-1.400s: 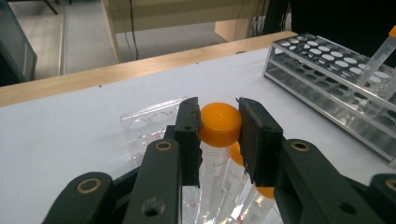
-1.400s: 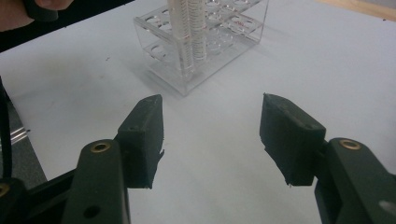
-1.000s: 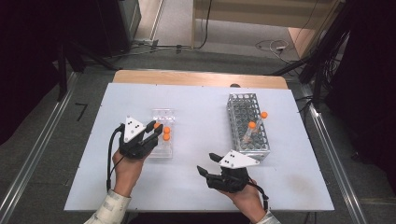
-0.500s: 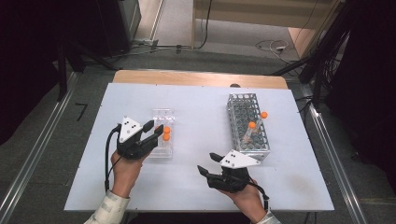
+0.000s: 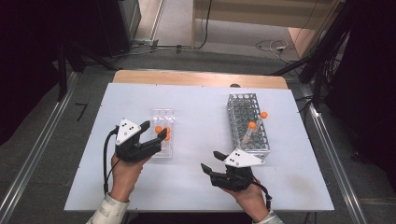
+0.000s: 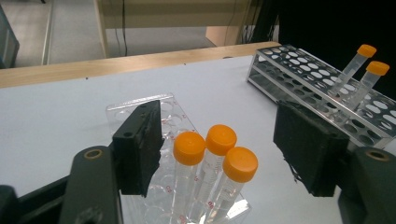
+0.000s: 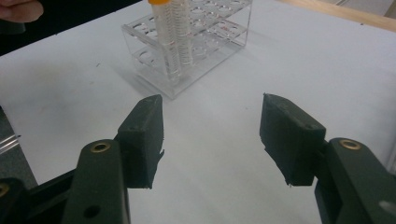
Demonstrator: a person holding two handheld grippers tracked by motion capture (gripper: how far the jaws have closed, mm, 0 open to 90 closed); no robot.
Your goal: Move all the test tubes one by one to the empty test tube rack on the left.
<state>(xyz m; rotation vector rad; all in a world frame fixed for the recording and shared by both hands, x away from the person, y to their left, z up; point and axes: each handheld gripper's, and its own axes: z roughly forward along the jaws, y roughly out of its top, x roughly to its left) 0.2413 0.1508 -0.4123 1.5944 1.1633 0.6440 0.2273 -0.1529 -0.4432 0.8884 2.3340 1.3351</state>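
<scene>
— While the three orange-capped tubes (image 6: 210, 158) stood together in the clear plastic rack (image 5: 163, 133) left of the table's middle, what had the left gripper (image 5: 153, 133) done?

— Its jaws had just been opening. A second earlier they were nearly shut over those caps; now both pads stood apart with the tubes between them, touching none. I judged that a tube had just been released into the rack, so that placement looked finished.

— And the right gripper (image 5: 210, 161)?

— It hovered near the person's edge, jaws wide, holding nothing, aimed toward the clear rack.

— Anything left to move?

— Two more orange-capped tubes (image 5: 257, 122) leaned in the metal wire rack (image 5: 247, 123) on the right, well apart from the first rack.

— What was hard to see?

— The tubes' lower ends, cut off in the left gripper view, and which wells they occupied.
</scene>
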